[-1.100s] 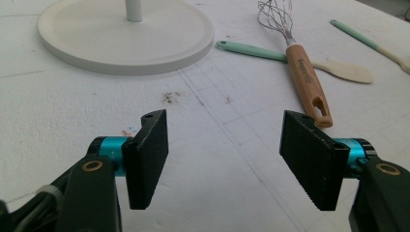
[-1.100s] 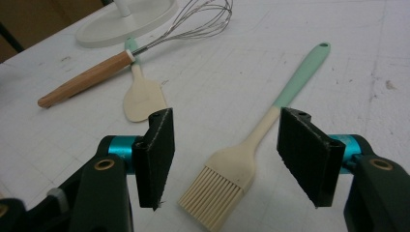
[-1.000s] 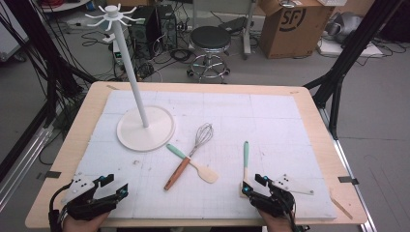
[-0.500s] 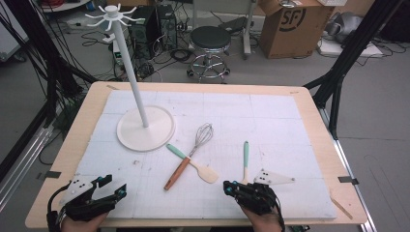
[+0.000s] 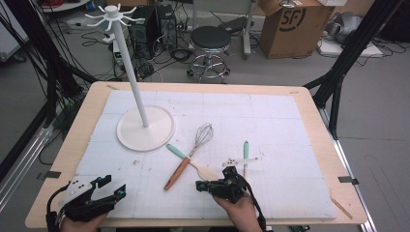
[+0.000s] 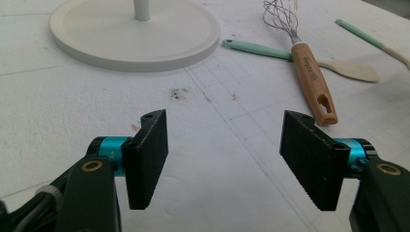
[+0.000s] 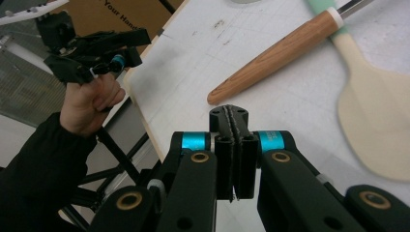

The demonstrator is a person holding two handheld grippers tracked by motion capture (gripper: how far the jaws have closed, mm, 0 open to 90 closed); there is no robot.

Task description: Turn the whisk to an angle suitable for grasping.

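Pointing at the whisk (image 7: 280,50) in the upper right, the right gripper (image 7: 234,121) is clenched on nothing, while the left gripper (image 6: 227,159) gapes wide.

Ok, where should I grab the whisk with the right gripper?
Take the whisk by its wooden handle, near the middle, from above with the fingers across it. It lies flat; its neck crosses the spatula, so stay toward the free end.

Stand (image 5: 145,126) toward table (image 5: 319,125) left-back; whisk (image 5: 186,159) crossing spatula (image 5: 191,162) mid-table; second spatula (image 5: 245,153) to their right; left hand-held gripper (image 5: 113,192) at front-left corner; right hand-held gripper (image 5: 200,185) at front edge.
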